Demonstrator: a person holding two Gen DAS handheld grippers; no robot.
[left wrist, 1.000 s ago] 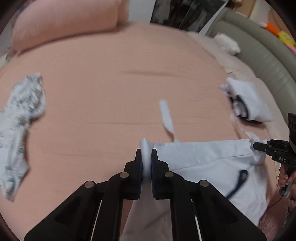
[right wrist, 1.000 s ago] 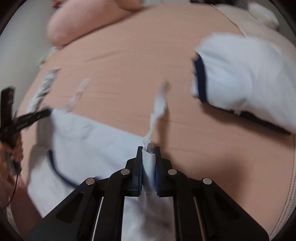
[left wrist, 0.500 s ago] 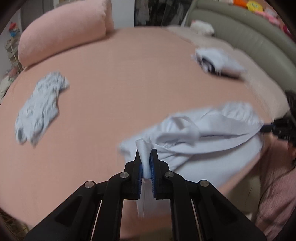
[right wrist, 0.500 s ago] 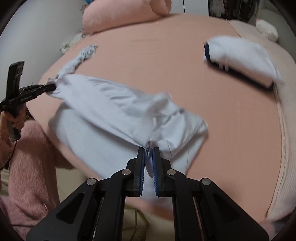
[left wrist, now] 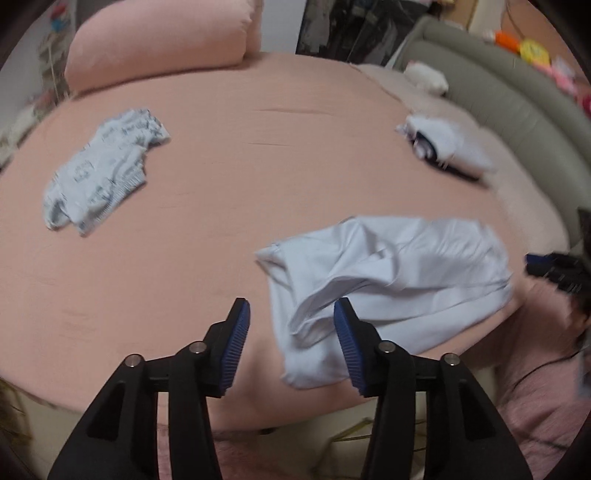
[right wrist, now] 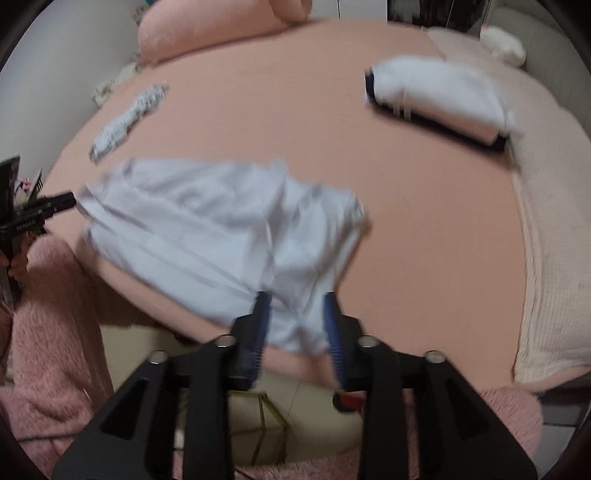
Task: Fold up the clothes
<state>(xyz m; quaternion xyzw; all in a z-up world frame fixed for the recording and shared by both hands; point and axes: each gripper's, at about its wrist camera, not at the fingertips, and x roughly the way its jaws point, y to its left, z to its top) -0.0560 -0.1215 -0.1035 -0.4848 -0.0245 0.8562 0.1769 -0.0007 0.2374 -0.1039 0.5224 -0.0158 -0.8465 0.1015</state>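
While both hand-held grippers (left wrist: 291, 325) (right wrist: 295, 317) gape | white garment (left wrist: 388, 273) crumpled, thin fabric | pink bed (left wrist: 258, 155)

both wrist views look forward from near bed (left wrist: 295, 155) edge, close above it; shared: white garment (left wrist: 388, 273) (right wrist: 221, 229), far pillow (left wrist: 159, 40) (right wrist: 207, 22).

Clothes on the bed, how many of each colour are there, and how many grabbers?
Plain white garment: 1
White garment with dark trim: 1
Printed grey-and-white garment: 1
Clothes total: 3
Grippers, both open: 2, the left gripper and the right gripper
Total: 5
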